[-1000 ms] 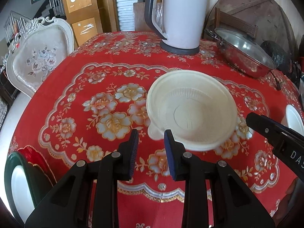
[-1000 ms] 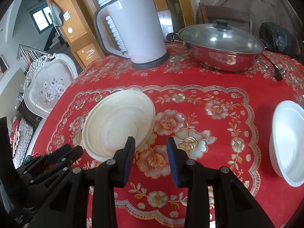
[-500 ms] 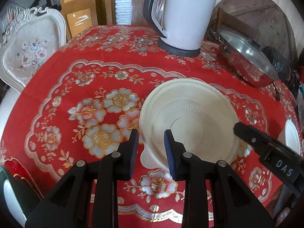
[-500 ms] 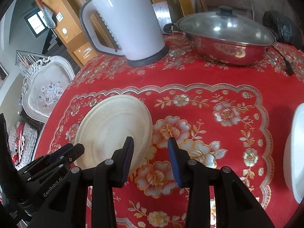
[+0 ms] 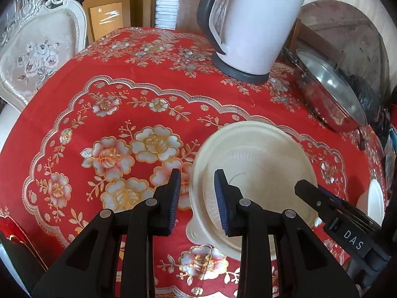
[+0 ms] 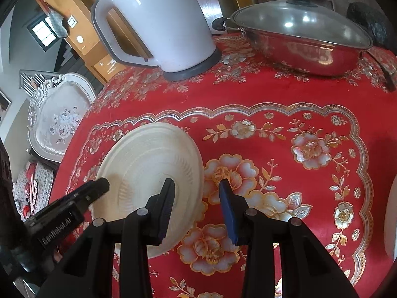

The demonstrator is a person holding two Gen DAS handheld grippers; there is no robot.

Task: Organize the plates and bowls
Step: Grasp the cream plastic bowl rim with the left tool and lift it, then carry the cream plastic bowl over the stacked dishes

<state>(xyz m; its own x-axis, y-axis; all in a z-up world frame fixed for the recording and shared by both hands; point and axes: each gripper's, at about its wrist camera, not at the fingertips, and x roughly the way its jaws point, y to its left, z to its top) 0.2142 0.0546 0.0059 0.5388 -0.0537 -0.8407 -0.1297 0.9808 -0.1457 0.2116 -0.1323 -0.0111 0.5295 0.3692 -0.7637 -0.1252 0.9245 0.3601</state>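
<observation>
The cream bowl (image 5: 255, 173) rests on the red tablecloth (image 5: 124, 104), near the middle of the table, in front of the white kettle (image 5: 250, 22) and the lidded steel pan (image 6: 300, 39). Nothing is stacked on it or in it.

The left gripper (image 5: 197, 198) straddles the bowl's near-left rim: one finger stands outside the rim, the other over the inside. The jaws are parted, and no pad visibly presses the rim.

The right gripper (image 6: 196, 206) straddles the opposite edge in the same manner, jaws apart, nothing clamped.

A white dish (image 5: 374, 203) sits well apart at the right edge of the table, only partly in view.

Assessment: the task is at an early stage. No piece is lifted or grouped. Remaining steps: grip the bowl, then bring bowl and dish together.
</observation>
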